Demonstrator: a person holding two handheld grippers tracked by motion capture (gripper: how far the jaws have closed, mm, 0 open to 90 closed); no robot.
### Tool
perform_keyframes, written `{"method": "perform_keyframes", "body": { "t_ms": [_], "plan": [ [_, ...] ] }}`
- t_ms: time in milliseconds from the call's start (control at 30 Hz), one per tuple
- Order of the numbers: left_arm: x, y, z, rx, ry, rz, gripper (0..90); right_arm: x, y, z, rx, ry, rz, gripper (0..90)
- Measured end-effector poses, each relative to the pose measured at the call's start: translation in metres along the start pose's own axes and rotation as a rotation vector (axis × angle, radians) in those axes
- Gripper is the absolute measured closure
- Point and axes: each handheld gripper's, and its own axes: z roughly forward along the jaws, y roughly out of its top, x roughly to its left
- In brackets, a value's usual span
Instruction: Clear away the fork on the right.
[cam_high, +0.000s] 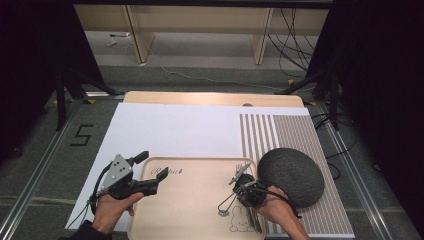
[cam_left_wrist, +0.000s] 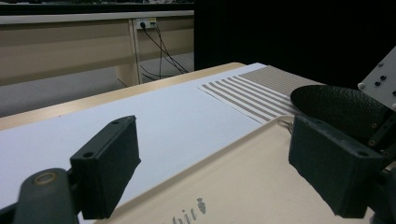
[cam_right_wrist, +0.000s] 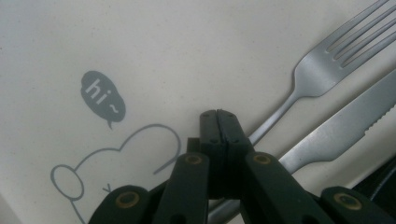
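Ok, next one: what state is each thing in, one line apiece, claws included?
Left claw: open, nothing between its jaws, over the tray's left edge.
Right claw: shut, empty, over the fork handle.
Fork: lying flat on the tray.
Knife: lying flat beside the fork.
Tray: flat on the table.
Dark bowl: upside down on the striped mat.

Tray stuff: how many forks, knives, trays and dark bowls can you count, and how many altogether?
Fork: 1
Knife: 1
Tray: 1
Dark bowl: 1
Total: 4
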Motion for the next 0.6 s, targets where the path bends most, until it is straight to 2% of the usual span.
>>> {"method": "perform_keyframes", "body": {
  "t_ms": [533,600],
  "plan": [
    [-0.0003,0.0001,0.0000,0.000,0.000,-0.001,15.9,-0.0022,-0.0018,-0.0008,0.001,0.000,0.003,90.0],
    [-0.0004,0.0001,-0.0001,-0.001,-0.001,-0.001,15.9,-0.0023,-0.0020,-0.0013,-0.006,0.016,0.011,90.0]
  ]
}}
